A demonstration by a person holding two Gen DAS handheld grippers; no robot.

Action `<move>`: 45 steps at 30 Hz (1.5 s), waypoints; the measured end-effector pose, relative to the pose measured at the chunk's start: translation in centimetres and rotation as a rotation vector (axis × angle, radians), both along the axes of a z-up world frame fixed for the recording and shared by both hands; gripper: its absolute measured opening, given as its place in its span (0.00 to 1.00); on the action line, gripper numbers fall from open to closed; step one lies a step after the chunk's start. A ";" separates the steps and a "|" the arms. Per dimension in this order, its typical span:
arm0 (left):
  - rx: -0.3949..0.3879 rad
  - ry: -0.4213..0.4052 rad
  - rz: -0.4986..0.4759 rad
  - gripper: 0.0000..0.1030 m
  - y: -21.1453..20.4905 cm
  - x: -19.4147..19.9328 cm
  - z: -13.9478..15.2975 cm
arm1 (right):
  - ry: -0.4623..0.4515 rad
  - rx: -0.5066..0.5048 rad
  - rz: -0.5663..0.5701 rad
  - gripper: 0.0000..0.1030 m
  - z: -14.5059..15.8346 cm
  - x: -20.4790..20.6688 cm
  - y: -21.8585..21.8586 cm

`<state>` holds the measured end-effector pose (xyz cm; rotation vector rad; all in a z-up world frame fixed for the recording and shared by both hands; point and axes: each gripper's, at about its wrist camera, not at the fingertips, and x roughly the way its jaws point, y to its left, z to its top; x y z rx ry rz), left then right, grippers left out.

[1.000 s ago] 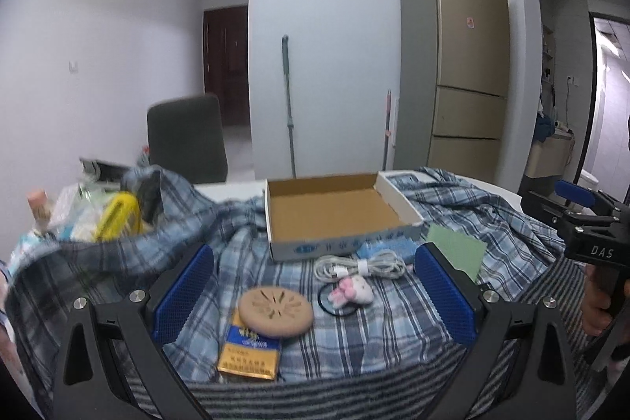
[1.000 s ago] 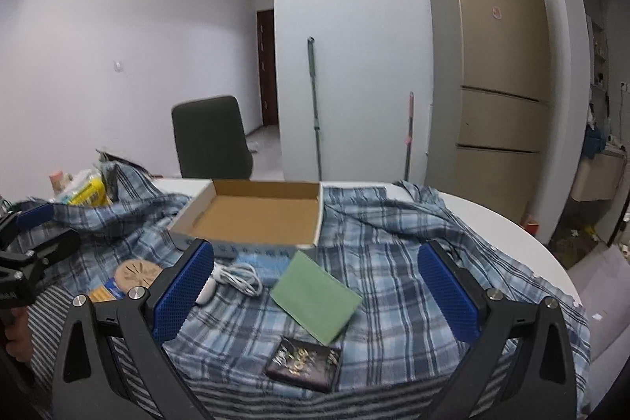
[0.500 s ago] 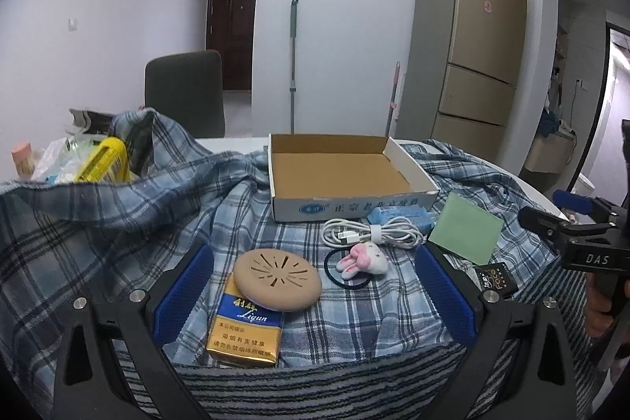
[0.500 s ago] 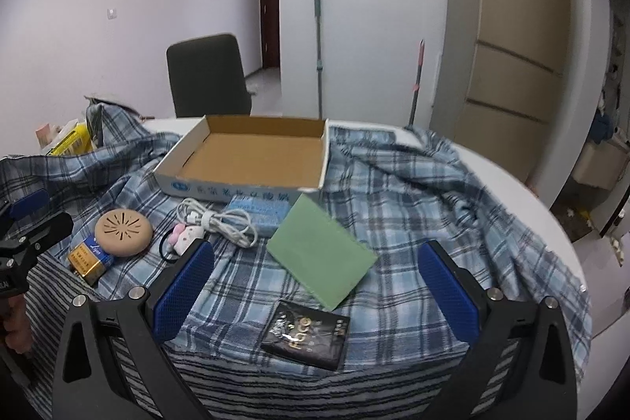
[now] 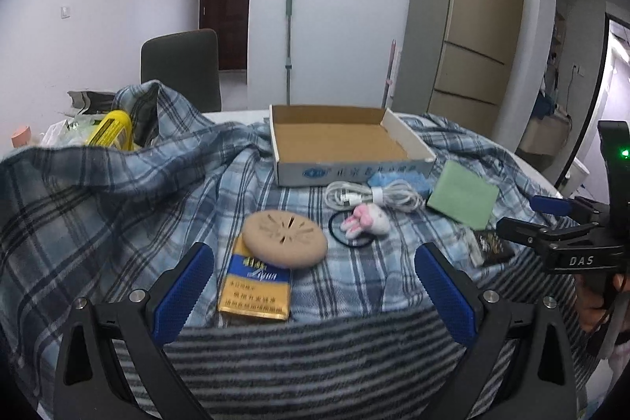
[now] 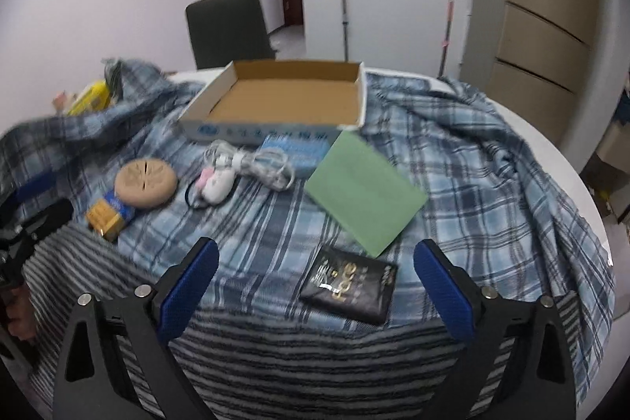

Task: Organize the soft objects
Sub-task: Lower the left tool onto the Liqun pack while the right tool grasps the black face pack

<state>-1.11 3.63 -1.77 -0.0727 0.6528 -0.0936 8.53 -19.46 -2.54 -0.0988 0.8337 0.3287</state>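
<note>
Box (image 6: 291, 97) at the table's far edge has nothing in it yet. Bunny toy (image 6: 216, 184) & cloth (image 6: 362, 191) lie in front. Your left tool (image 5: 315, 286) is spread; right tool (image 6: 315, 282) wide, jaws closing on nothing.

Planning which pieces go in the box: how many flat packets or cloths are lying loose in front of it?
3: a green cloth right of the white cable, a black packet nearest the right gripper, and a blue packet against the box, partly hidden.

Place: a home, dining area.
Evidence: tall gold refrigerator (image 5: 468, 22), mop (image 5: 289, 38) against the wall, chair (image 5: 181, 65), cloth-covered round worktop (image 6: 551, 144).
</note>
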 end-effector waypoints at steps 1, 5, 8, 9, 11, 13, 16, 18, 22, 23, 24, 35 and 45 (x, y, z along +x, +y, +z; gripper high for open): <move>0.001 0.005 0.000 1.00 0.0 -0.1 -0.1 | 0.008 -0.013 0.011 0.91 -0.5 0.0 0.3; 0.009 0.024 0.006 1.00 0.6 -0.7 -0.5 | 0.075 -0.005 0.057 0.87 -2.0 0.6 1.0; 0.010 0.032 0.015 1.00 1.2 -1.0 -0.7 | 0.120 0.009 0.083 0.78 -2.9 1.1 1.3; 0.010 0.036 0.019 1.00 1.4 -1.0 -0.7 | 0.129 0.011 0.090 0.75 -3.1 1.1 1.3; 0.011 0.041 0.023 1.00 1.7 -1.0 -0.8 | 0.144 0.013 0.105 0.71 -3.4 1.1 1.4; 0.010 0.044 0.027 1.00 1.9 -0.9 -0.9 | 0.153 0.014 0.125 0.66 -3.6 0.9 1.4; 0.004 0.055 0.029 1.00 1.9 -0.6 -1.1 | 0.166 -0.009 0.148 0.61 -3.9 0.7 1.7; 0.003 0.059 0.027 1.00 1.9 -0.6 -1.1 | 0.160 -0.048 0.127 0.61 -3.8 0.7 1.4; 0.019 0.059 0.012 1.00 1.2 -0.4 -1.1 | 0.104 -0.089 -0.025 0.62 -3.2 1.2 -0.3; 0.024 0.061 0.007 1.00 1.0 -0.3 -1.1 | 0.105 -0.085 -0.063 0.63 -3.4 1.5 -0.6; 0.029 0.061 0.005 1.00 0.9 -0.2 -1.1 | 0.122 -0.082 -0.081 0.66 -3.7 1.8 -0.8; 0.052 0.066 0.024 1.00 2.1 -0.7 -1.3 | 0.232 -0.058 -0.156 0.67 -5.8 3.2 -1.1; 0.103 0.149 -0.016 1.00 3.2 0.7 -2.1 | 0.123 0.001 -0.119 0.62 -3.2 2.1 -1.7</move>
